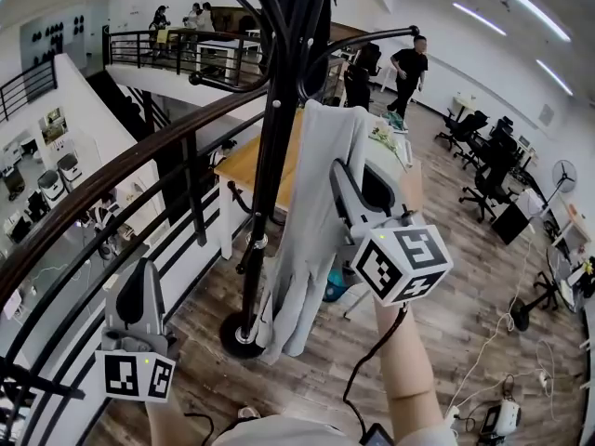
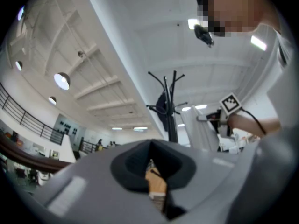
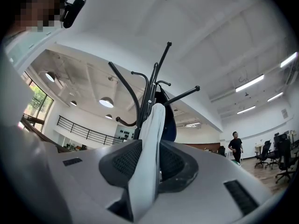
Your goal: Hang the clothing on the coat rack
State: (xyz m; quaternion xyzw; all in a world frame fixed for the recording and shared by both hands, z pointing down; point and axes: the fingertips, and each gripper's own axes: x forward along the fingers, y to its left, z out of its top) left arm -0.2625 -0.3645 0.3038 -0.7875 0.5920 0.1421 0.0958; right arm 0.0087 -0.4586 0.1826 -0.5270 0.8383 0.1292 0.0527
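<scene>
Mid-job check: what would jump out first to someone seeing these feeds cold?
The black coat rack stands mid-frame in the head view beside a curved railing, a pale grey garment hanging alongside its pole. The right gripper is raised against that garment, cloth running between its open fingers. The left gripper hangs low at the left, holding nothing.

Curved railing (image 1: 112, 177) at left; wooden table (image 1: 246, 161), office chairs (image 1: 483, 179), a person (image 1: 407, 68) beyond.

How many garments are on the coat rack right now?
2. A light grey garment hangs nearest, between the right hand-held gripper's open jaws; a dark garment hangs behind it on the coat rack. Others may be hidden.
</scene>
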